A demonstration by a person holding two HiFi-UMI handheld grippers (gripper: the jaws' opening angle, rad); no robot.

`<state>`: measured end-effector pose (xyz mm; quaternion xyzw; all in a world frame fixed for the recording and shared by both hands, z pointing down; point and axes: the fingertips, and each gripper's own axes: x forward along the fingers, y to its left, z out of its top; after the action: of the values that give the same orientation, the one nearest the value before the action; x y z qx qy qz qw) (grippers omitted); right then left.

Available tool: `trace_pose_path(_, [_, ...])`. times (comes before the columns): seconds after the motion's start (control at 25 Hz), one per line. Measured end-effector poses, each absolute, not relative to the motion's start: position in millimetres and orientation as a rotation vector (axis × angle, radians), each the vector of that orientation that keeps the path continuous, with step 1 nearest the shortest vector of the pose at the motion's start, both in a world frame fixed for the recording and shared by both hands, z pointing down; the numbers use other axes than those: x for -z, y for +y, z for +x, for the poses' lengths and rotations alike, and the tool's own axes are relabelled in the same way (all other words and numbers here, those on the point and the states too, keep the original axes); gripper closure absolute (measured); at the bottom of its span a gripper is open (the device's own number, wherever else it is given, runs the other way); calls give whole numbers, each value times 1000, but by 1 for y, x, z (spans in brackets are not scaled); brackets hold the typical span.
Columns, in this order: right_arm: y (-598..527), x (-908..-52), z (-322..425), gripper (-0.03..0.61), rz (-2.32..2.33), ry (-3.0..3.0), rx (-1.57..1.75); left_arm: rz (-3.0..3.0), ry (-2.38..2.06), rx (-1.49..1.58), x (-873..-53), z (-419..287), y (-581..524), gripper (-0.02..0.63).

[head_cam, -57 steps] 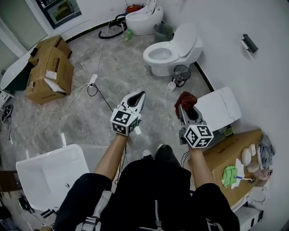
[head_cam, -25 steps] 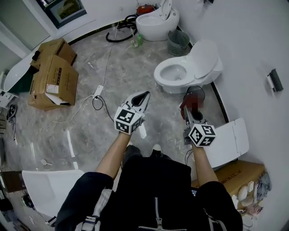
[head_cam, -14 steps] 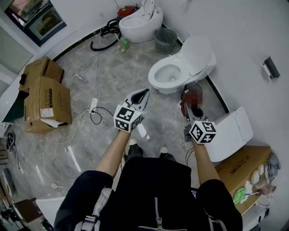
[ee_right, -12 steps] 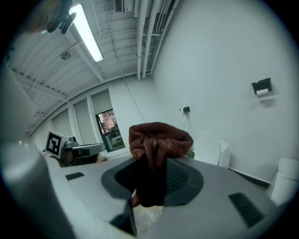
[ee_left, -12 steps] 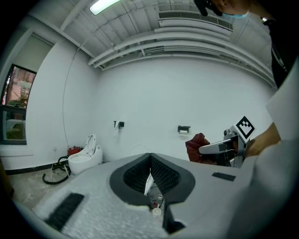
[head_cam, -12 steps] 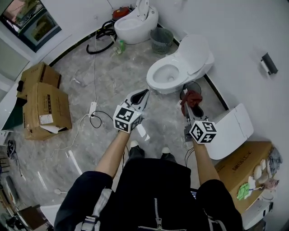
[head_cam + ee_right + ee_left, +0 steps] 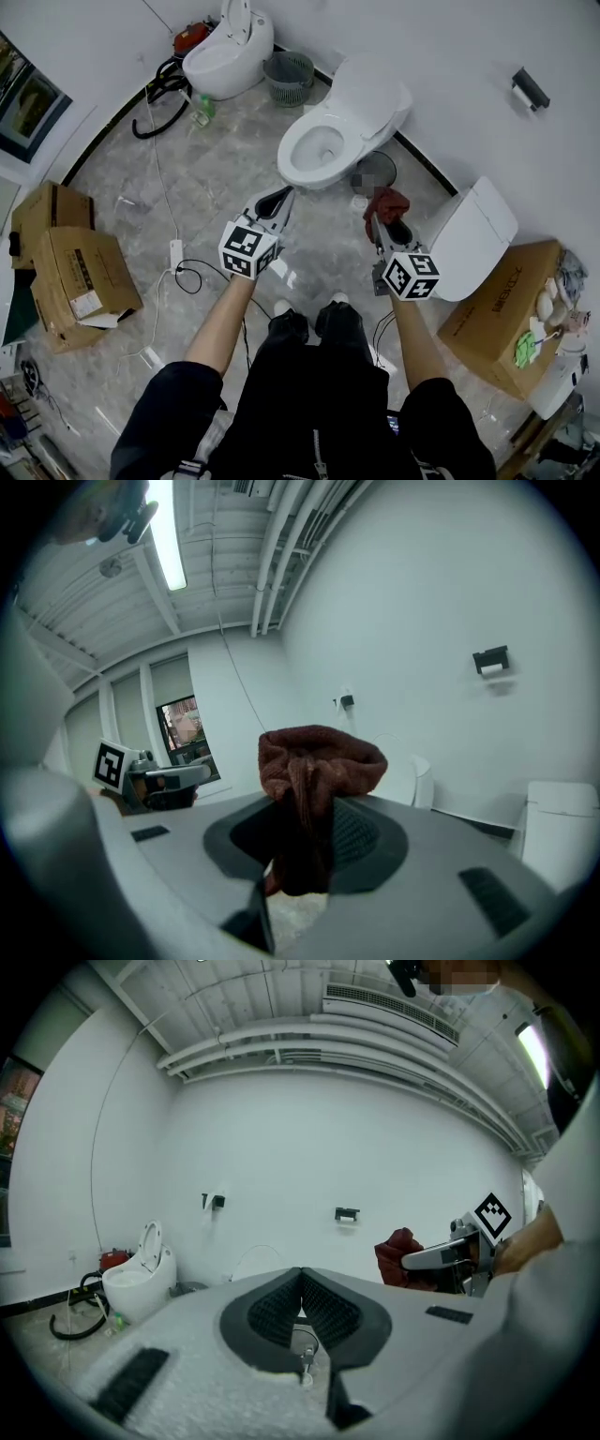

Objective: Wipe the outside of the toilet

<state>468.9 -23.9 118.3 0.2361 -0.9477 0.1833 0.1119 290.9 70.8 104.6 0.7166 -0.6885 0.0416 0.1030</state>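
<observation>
Two claws were held out over the grey floor: the left claw had its jaws pressed together at the tips with nothing between them, while the right claw was clamped on one dark red cloth, which bunched up above its jaws and hung down between them in the right gripper view. Two toilets could be counted. The nearer toilet, lid raised and bowl open, stood just ahead of both claws, nearer the left one's tips and apart from the cloth. The second toilet, also with its lid up, stood well beyond the left claw, with one mesh basket between the two toilets. One white fixture stood just to the right of the right claw; what it was could not be told. Three cardboard boxes were in sight: a pair of boxes well to the left of the left claw, and a single box to the right of the right claw, past the white fixture.
</observation>
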Motion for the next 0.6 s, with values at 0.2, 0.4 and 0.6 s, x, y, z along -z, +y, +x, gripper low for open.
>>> trace_pose_path(0.2, [-50,-175,442,463,730,-2750,-568,2126,-1999,-79,-161,266,35,611])
trace_pose_path(0.4, [-108,-263,398,460,766,-2786,-569,2125,-2013,-83,-246,237,-5,611])
trace_pose_path(0.6, [-148,-357,352,460,767,-2797,-507,2169,-1973,-106,-335,210,-36,611])
